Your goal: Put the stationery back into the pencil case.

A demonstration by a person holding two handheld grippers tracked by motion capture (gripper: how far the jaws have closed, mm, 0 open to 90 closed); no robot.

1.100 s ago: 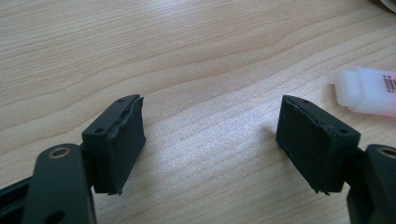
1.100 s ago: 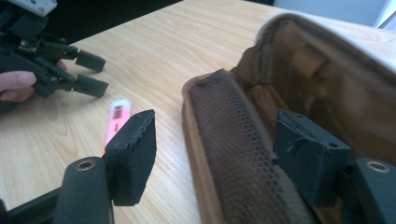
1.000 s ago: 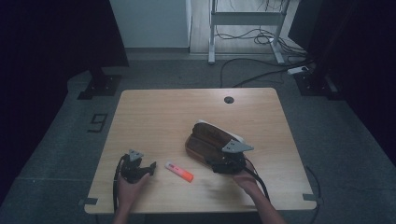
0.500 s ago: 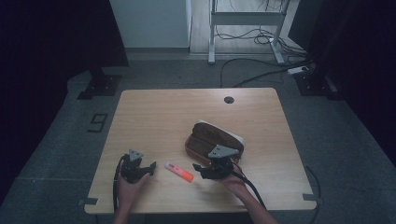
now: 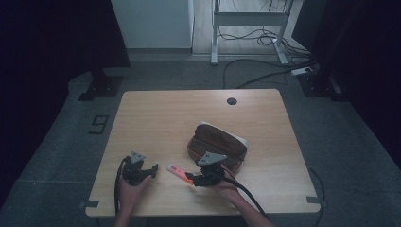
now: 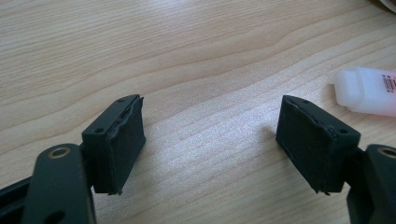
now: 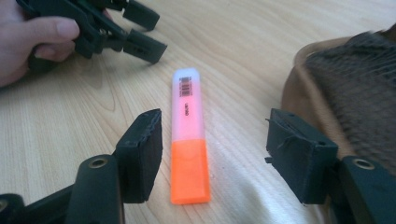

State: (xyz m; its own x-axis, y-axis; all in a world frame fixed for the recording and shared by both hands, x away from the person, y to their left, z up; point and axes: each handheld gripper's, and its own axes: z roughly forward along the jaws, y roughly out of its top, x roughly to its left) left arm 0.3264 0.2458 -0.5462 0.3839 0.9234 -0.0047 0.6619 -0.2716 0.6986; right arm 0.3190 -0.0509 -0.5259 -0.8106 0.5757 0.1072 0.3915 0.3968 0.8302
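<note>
There are two grippers, a left gripper (image 5: 152,170) and a right gripper (image 5: 190,178), one orange highlighter (image 5: 180,173), one brown pouch (image 5: 216,144), and one wooden table (image 5: 156,118).

Lab/test-bay setting: single wooden table (image 5: 156,113) w/ cable grommet (image 5: 231,101) on grey carpet, loose cables (image 5: 250,75) across floor, metal desk frame (image 5: 248,28) at rear, dark partitions both sides.
</note>
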